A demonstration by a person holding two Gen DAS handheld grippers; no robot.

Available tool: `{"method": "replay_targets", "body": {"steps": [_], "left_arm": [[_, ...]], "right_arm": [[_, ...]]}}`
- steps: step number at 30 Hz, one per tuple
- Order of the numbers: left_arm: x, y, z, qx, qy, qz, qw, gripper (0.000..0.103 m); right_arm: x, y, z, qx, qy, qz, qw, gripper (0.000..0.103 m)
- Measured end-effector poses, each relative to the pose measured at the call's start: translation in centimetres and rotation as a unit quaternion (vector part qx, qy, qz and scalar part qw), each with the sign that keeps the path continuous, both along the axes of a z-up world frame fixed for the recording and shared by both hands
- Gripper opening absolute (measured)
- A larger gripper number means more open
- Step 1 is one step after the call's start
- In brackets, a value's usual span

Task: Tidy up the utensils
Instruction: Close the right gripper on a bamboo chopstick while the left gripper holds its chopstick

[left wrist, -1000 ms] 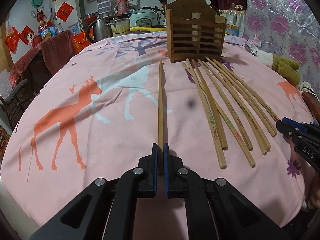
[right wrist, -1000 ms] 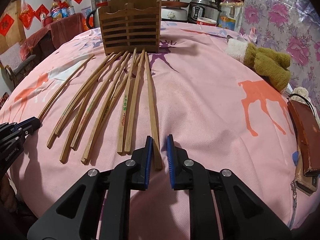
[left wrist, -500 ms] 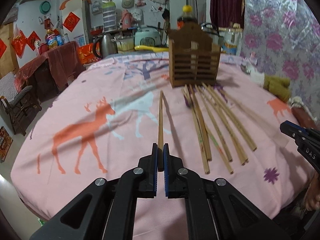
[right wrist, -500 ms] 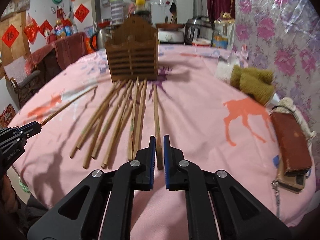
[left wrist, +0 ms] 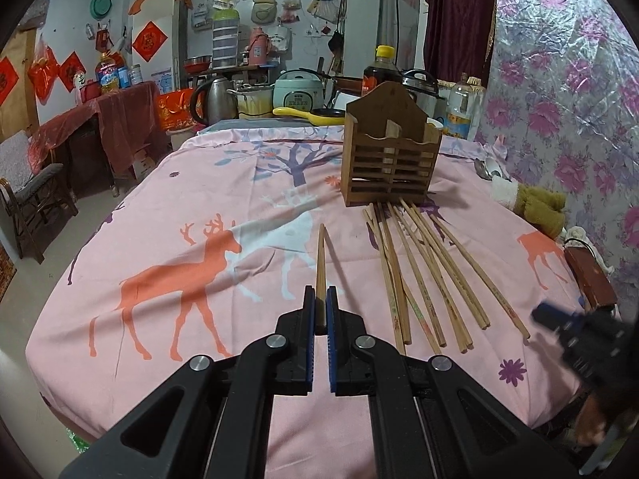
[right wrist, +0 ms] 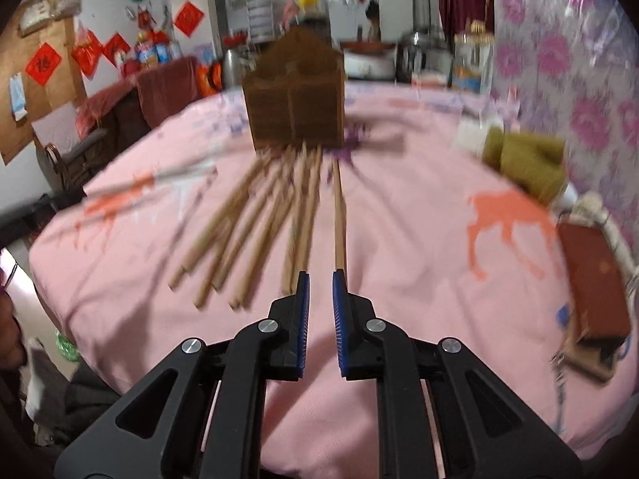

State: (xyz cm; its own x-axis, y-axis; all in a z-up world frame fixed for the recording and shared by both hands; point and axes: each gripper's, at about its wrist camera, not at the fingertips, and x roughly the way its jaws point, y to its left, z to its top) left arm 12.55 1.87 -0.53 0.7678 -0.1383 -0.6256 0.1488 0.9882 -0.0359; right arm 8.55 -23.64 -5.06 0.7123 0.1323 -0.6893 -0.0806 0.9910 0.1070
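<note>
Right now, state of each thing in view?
Left tool: shut on chopstick
Chopstick: held, off the cloth, pointing ahead
Right tool: open; a stick runs beside its right finger, contact unclear
Loose chopsticks: flat on cloth, fanned before the holder
Holder: upright; contents unclear

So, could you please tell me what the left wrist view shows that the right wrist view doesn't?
Only the left wrist view shows the left tongs shut on a single chopstick, plus the yellow pan. Only the right wrist view shows the right tongs open. Both show the wooden holder and loose chopsticks.
</note>
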Motion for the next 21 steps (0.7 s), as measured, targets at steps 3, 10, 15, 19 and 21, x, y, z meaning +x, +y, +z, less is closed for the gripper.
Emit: {"method": "replay_targets", "body": {"steps": [3,10,15,19,21], "left_arm": [[0.5,-0.2,0.2,0.001,-0.001,-0.003,1.0,0.006],[1.4,-0.4,0.3,-0.004,0.0,-0.007,1.0,0.006],[1.6,-0.4,0.1,-0.004,0.003,-0.008,1.0,0.006],[1.7,-0.4,0.0,-0.005,0.006,-0.008,0.9999,0.006],[1.8,-0.4,0.0,-0.003,0.007,-0.008,0.9999,0.006]], "right_arm": [[1.1,-0.7,-1.5,0.027,0.033,-0.005,0.999,0.016],[1.9,-1.1,-2.4,0.032,0.044,-0.018,0.998,0.033],[1.8,-0.6,-2.9,0.004,0.039,-0.029,0.999,0.027],[1.5,-0.2,-2.3,-0.015,0.026,-0.034,0.999,0.01],[1.1,0.0,-1.7,-0.022,0.019,-0.036,0.999,0.009]]}}
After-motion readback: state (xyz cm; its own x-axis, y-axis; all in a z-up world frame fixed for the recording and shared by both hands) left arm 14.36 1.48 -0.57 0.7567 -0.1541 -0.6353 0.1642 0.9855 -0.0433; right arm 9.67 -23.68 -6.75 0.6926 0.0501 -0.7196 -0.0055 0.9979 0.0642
